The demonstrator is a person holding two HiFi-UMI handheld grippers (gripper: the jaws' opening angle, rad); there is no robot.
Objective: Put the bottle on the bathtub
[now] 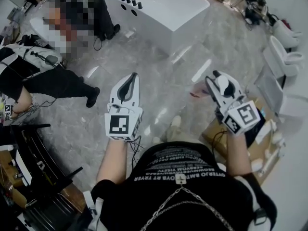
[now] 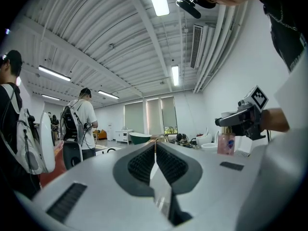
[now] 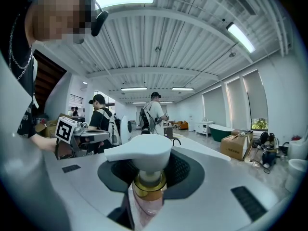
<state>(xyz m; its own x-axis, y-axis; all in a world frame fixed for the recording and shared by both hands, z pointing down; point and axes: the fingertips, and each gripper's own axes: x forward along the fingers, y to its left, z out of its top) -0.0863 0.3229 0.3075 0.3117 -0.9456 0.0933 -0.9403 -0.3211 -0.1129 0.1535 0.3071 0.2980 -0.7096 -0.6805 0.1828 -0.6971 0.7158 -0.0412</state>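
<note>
A pink pump bottle (image 3: pixel 147 198) with a white pump head (image 1: pixel 224 85) and gold collar hangs upright by its neck in my right gripper (image 1: pixel 214 79), which is shut on it; it shows too in the left gripper view as the pink bottle (image 2: pixel 226 143) under the right gripper (image 2: pixel 237 121). My left gripper (image 1: pixel 132 77) is held beside it at about the same height, jaws shut with nothing between them (image 2: pixel 155 144). The white bathtub (image 1: pixel 166 6) with a black faucet stands a few steps ahead across the grey marble floor.
People stand at the upper left (image 1: pixel 72 13) and one in black at the left (image 1: pixel 57 83). An open cardboard box (image 1: pixel 255 143) lies at my right foot. White toilets (image 1: pixel 286 57) line the right side. A dark green tub (image 3: pixel 220 129) stands far off.
</note>
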